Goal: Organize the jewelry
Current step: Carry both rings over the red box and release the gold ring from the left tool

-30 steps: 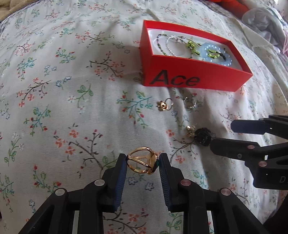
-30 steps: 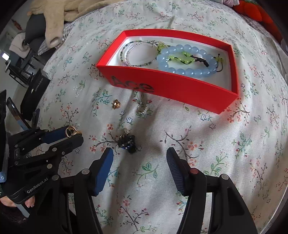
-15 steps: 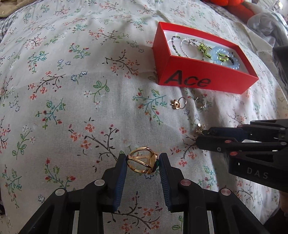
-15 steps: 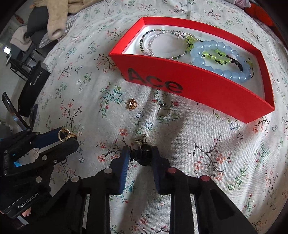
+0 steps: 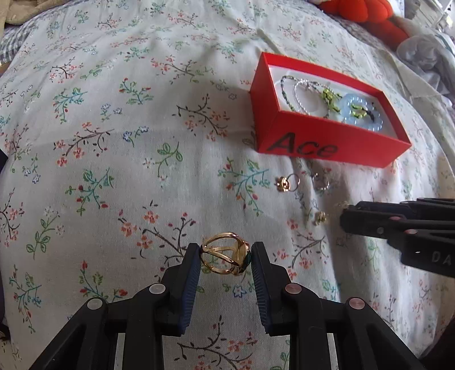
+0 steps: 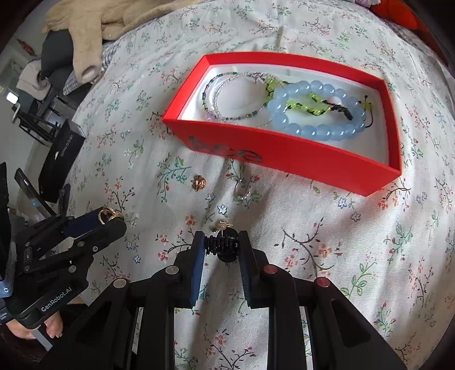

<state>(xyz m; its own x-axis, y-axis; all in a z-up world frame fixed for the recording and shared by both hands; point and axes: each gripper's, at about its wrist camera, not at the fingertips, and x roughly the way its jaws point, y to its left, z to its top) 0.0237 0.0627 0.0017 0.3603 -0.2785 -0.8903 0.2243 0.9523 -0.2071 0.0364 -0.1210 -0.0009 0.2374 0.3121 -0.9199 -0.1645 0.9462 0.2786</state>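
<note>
My left gripper [image 5: 225, 257] pinching gold ring [image 5: 224, 257]; right gripper [image 6: 221, 246] pinching black earring [image 6: 224, 247]. Next: carry both to red box [image 6: 298, 158], upper right of frame.

Bedroom at home; floral bedsheet [image 5: 119, 119]; beige blanket [image 6: 93, 25] heaped behind.

Black plastic fingers [image 5: 190, 280] with blue ribbed pads, silver and red screws.

floral bedsheet [image 6: 327, 256] covers the bed; beige garment [image 6: 85, 31] bunched at its far left edge; orange plush item [image 5: 366, 11] far right; black box [image 6: 61, 159] beside the bed, left
</note>
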